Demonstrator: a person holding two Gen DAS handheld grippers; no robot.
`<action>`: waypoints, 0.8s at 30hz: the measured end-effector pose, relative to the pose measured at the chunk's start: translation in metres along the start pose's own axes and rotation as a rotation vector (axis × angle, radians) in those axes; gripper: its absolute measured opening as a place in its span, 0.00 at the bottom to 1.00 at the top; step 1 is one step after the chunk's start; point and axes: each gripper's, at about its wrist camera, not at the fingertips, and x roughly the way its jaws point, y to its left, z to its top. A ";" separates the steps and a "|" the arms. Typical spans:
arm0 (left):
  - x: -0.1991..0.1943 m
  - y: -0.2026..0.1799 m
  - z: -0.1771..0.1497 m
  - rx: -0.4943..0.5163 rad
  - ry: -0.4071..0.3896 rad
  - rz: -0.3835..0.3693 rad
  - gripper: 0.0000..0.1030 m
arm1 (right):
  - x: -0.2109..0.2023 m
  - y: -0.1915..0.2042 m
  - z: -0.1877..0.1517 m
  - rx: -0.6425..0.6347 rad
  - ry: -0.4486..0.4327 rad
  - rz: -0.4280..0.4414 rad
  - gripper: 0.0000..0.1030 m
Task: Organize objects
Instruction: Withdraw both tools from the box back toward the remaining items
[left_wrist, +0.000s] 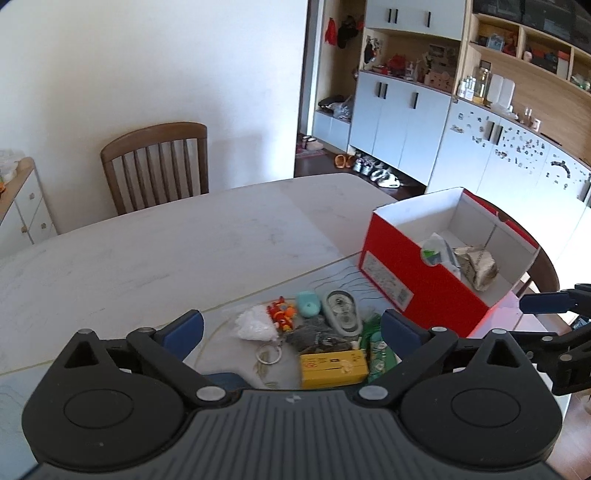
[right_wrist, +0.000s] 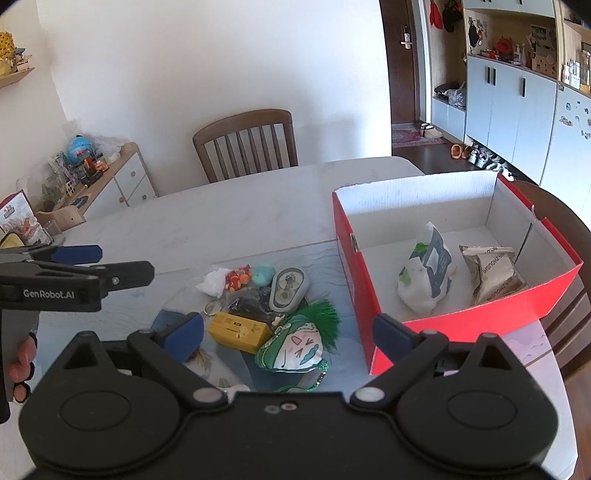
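— Where is the sorting standing right now?

— Partway, by the look of it. The red box (right_wrist: 458, 321) is sitting on the table (left_wrist: 166, 251) with two things already lying in it: a white pouch (right_wrist: 424, 273) and, just beside it, a crinkled brown packet (right_wrist: 493, 273). Most of the box floor is showing bare.

— And what is waiting outside?

— A small heap is lying on the table just left of the box: a yellow box (right_wrist: 238, 330), a green-haired plush (right_wrist: 295, 347), a grey oval case (right_wrist: 288, 288), a teal piece (right_wrist: 263, 275), an orange toy (right_wrist: 238, 278), a white clump (right_wrist: 214, 282), a dark packet (right_wrist: 251, 304) and a key ring (right_wrist: 212, 307). So I am judging that more is remaining than is done.

— What are the grippers doing?

— Both are hanging over the heap, tilting down at it. The left gripper (left_wrist: 291, 325) is showing its jaws spread as wide as they go, with nothing between the pads; the heap is lying below and ahead of them, untouched. The right gripper (right_wrist: 288, 330) is likewise holding its jaws wide apart and gripping nothing; the yellow box and the plush are showing through the gap, but I am seeing no pad pressing on either.

— Anyone in shot?

— Only a hand (right_wrist: 20, 363) at the frame edge, gripping the left tool's handle.
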 end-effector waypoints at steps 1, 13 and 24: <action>0.001 0.003 -0.001 -0.001 0.000 0.003 1.00 | 0.002 0.000 -0.001 -0.001 0.002 -0.003 0.95; 0.025 0.025 -0.026 0.019 0.049 0.035 1.00 | 0.031 -0.003 -0.007 0.003 0.058 -0.045 0.95; 0.040 0.034 -0.040 0.000 0.087 0.034 1.00 | 0.038 0.013 0.000 -0.018 0.055 -0.023 0.95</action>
